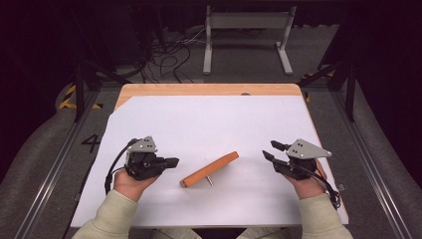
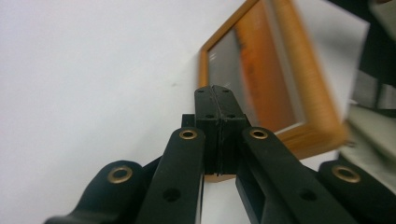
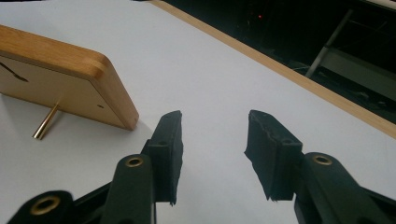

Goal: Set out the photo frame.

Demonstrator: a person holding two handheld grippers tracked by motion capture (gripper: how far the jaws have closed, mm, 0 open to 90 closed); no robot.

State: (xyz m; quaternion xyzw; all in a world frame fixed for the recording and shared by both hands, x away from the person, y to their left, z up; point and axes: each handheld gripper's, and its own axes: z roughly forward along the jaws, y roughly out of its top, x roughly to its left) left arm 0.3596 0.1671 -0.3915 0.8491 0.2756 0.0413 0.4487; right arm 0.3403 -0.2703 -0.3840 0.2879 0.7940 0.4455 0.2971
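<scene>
A wooden picture frame (image 1: 209, 169) stands tilted in the middle of the white sheet, propped on a thin brass leg (image 1: 209, 180). My left gripper (image 1: 175, 161) lies just left of the frame's lower end, jaws shut with nothing between them. In the left gripper view the closed tips (image 2: 214, 88) point at the frame's glass front (image 2: 261, 79), near its corner. My right gripper (image 1: 268, 150) rests to the right of the frame, open and empty. In the right gripper view its jaws (image 3: 212, 126) stand apart beside the frame's back (image 3: 56, 60) and the brass leg (image 3: 45, 122).
The white sheet (image 1: 209, 119) covers most of a wooden table whose bare edge (image 1: 209, 89) shows at the back. Beyond it on the floor are a grey metal stand (image 1: 246, 22) and loose cables (image 1: 169, 55).
</scene>
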